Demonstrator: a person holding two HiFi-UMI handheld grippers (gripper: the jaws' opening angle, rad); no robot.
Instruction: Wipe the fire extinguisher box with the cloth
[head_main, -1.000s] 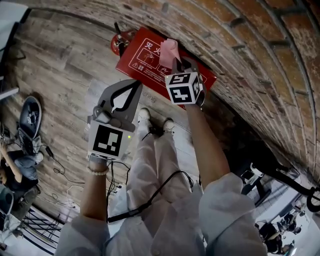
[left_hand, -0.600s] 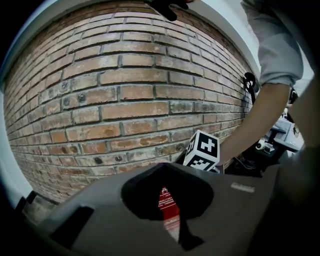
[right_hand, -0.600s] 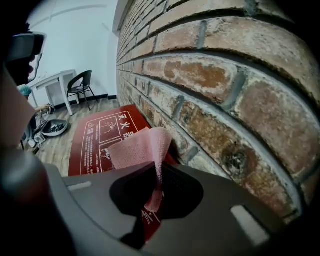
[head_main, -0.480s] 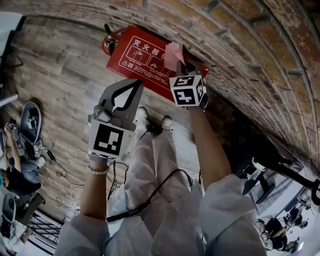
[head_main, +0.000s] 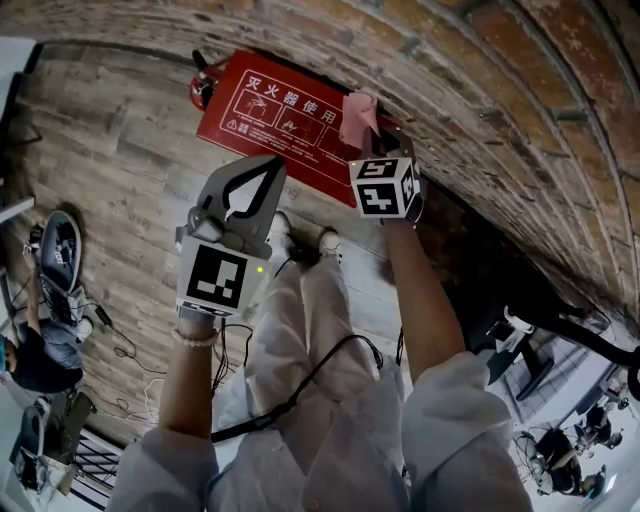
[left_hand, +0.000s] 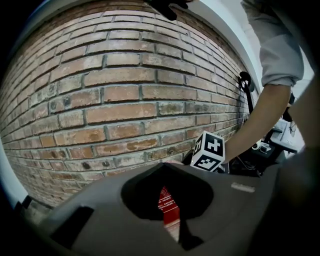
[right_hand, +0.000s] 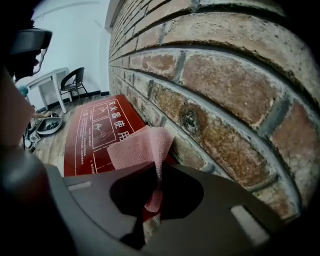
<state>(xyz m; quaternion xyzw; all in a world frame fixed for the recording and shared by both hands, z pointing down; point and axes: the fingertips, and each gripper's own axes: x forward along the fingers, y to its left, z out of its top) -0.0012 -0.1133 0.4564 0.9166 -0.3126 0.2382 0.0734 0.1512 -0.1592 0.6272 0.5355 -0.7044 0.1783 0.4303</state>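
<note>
The red fire extinguisher box (head_main: 270, 110) lies at 12 o'clock against the brick wall (head_main: 480, 90). At its 3 o'clock end, my right gripper (head_main: 372, 137) pinches the pink cloth (head_main: 357, 112) in its jaws. My left gripper (head_main: 268, 168) hovers at the box's 6 o'clock, jaws together and empty.

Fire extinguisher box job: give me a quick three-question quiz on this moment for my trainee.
1. True or false: the right gripper is clamped on the pink cloth.
2. The red fire extinguisher box sits at the foot of: A) a brick wall, B) a glass door, C) a metal shelf.
3. Fill in: the left gripper holds ____.

Key: 1 true; 2 A; 3 nothing.
</note>
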